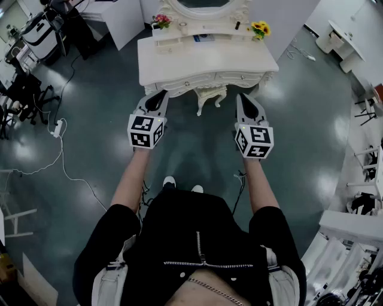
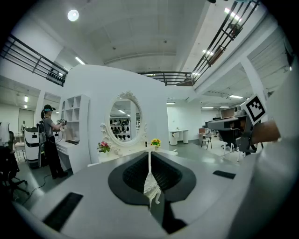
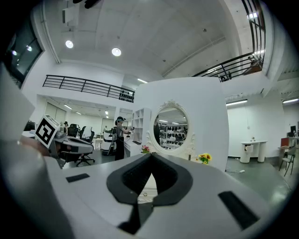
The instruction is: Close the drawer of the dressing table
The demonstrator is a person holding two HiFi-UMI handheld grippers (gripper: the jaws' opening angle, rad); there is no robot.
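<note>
The white dressing table stands across the floor ahead of me, with an oval mirror, pink flowers and yellow flowers on its back shelf. Its drawer front faces me; I cannot tell whether it stands out. My left gripper is shut and empty, short of the table's left front. My right gripper is shut and empty, short of its right front. The left gripper looks level at the mirror. The right gripper sees the mirror too.
A carved table leg hangs between the two grippers. A power strip and cable lie on the floor at the left, beside dark chairs. Another person stands at a white shelf unit. White desks line the right.
</note>
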